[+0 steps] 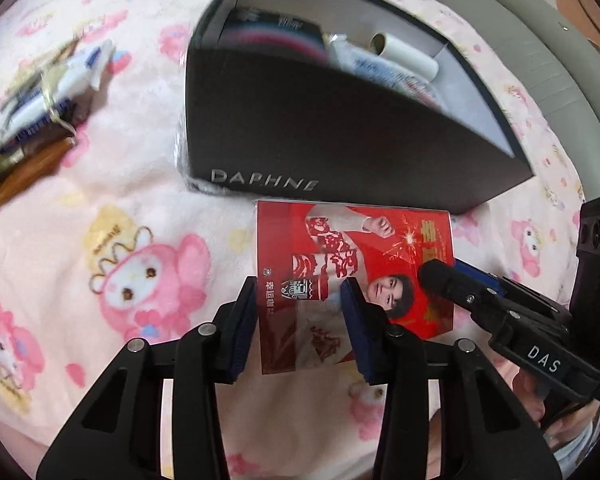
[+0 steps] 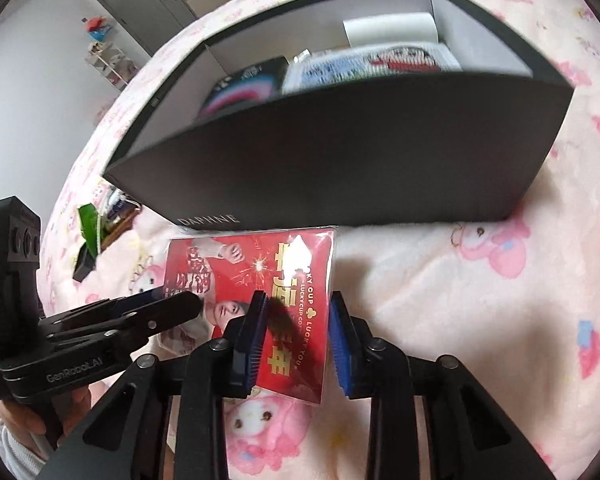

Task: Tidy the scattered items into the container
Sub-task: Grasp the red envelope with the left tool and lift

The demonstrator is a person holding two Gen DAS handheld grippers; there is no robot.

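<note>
On a pink cartoon-print fleece blanket (image 1: 100,216) beside the black cardboard box (image 1: 340,136), both grippers, left (image 1: 300,312) and right (image 2: 296,340), stand narrowly parted astride the red glossy packet (image 1: 356,264), contact unclear.

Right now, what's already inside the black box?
Inside the black box: a white roll, a dark packet with pink stripes and a blue-and-white patterned pack. The near wall hides the box floor and anything lying lower.
</note>
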